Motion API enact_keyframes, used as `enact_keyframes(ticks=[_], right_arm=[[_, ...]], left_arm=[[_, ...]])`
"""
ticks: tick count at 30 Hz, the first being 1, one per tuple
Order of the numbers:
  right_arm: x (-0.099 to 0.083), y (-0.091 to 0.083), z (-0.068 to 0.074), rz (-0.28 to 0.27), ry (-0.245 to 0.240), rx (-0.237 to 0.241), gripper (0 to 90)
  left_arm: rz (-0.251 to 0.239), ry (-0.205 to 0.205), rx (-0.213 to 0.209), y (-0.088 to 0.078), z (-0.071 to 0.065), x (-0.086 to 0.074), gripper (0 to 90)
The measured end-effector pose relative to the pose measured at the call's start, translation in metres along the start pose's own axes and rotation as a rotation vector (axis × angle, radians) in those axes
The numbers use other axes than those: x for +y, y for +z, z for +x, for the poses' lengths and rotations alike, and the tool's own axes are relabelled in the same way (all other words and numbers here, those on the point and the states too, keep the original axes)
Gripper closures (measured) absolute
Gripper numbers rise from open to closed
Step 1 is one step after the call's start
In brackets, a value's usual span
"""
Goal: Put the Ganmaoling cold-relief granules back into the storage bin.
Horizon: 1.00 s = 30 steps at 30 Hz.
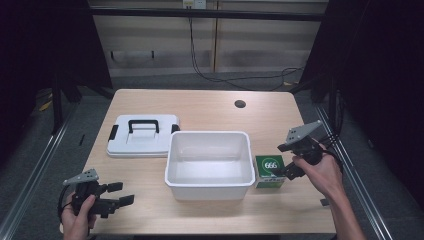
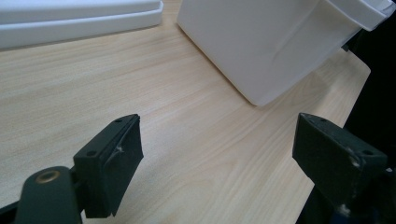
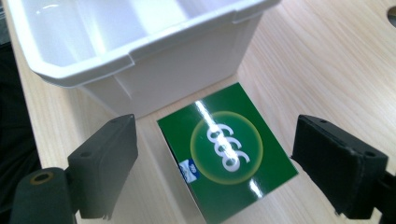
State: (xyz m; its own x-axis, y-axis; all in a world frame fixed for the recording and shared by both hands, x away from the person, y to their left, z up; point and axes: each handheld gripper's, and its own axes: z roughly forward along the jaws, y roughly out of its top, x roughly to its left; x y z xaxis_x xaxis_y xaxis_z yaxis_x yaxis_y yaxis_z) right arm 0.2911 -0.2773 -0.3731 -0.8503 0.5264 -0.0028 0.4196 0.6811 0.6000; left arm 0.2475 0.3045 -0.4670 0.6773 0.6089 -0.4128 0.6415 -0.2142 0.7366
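Green box point(image 3: 227, 161) lies between your right gripper's point(image 3: 215, 168) wide-open, empty jaws; high view adds the lid point(image 1: 143, 135) near the table's point(image 1: 200, 102) left edge.

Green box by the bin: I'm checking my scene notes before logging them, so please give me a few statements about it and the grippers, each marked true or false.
1. The green box lies inside the white bin. False: it sits on the table beside the bin's outer wall.
2. The right gripper is open, with a jaw on each side of the box. True.
3. The left gripper holds the white lid. False: it is open over bare table.
4. The lid with a black handle lies flat beside the bin. True.
5. The bin holds nothing. True.
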Motion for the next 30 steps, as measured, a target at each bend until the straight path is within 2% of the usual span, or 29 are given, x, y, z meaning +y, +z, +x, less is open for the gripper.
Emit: enact_keyframes(ticks=[2, 4, 8, 9, 10, 11, 13, 15, 16, 21, 23, 24, 27, 29, 30], right_arm=[[0.003, 0.001, 0.0, -0.003, -0.03, -0.017, 12.1], [0.005, 0.003, -0.001, 0.014, -0.054, 0.006, 11.4], [0.008, 0.009, -0.002, 0.078, -0.111, 0.012, 9.3], [0.009, 0.011, -0.002, 0.106, -0.112, 0.017, 9.2], [0.009, 0.012, -0.002, 0.126, -0.126, 0.005, 8.6], [0.01, 0.014, -0.003, 0.147, -0.12, 0.002, 8.5], [0.01, 0.016, -0.005, 0.153, -0.127, 0.003, 8.5], [0.011, 0.018, -0.006, 0.164, -0.134, 0.018, 8.4], [0.011, 0.02, -0.007, 0.167, -0.153, 0.029, 8.4], [0.012, 0.028, -0.012, 0.242, -0.153, 0.067, 8.3], [0.013, 0.029, -0.013, 0.251, -0.151, 0.085, 8.3], [0.014, 0.03, -0.014, 0.246, -0.171, 0.076, 8.2], [0.017, 0.031, -0.016, 0.28, -0.187, 0.087, 8.3], [0.019, 0.034, -0.015, 0.324, -0.202, 0.09, 8.3], [0.02, 0.036, -0.016, 0.337, -0.223, 0.088, 8.3]], left_arm=[[-0.001, -0.002, -0.001, 0.0, 0.0, 0.0, 16.0], [-0.001, -0.003, -0.002, 0.0, 0.0, 0.0, 16.0], [0.0, -0.002, 0.0, 0.0, 0.0, 0.0, 16.0], [0.0, -0.004, -0.001, 0.001, 0.0, 0.0, 16.0], [0.001, -0.003, -0.001, 0.001, 0.0, 0.0, 16.0], [0.0, -0.003, -0.003, 0.001, 0.0, 0.0, 16.0], [0.0, -0.004, -0.002, 0.001, 0.0, 0.0, 16.0], [0.0, -0.003, -0.003, 0.001, 0.0, 0.0, 16.0], [0.0, -0.003, -0.003, 0.001, 0.0, 0.0, 16.0], [0.007, 0.003, -0.008, 0.002, -0.001, 0.0, 16.0], [0.007, 0.002, -0.006, 0.001, 0.0, 0.0, 16.0], [0.007, 0.002, -0.006, 0.001, 0.0, 0.0, 16.0], [0.008, 0.001, -0.01, 0.002, 0.0, 0.0, 16.0], [0.008, 0.003, -0.012, 0.002, 0.0, 0.0, 16.0], [0.007, 0.005, -0.012, 0.002, 0.0, 0.0, 16.0]])
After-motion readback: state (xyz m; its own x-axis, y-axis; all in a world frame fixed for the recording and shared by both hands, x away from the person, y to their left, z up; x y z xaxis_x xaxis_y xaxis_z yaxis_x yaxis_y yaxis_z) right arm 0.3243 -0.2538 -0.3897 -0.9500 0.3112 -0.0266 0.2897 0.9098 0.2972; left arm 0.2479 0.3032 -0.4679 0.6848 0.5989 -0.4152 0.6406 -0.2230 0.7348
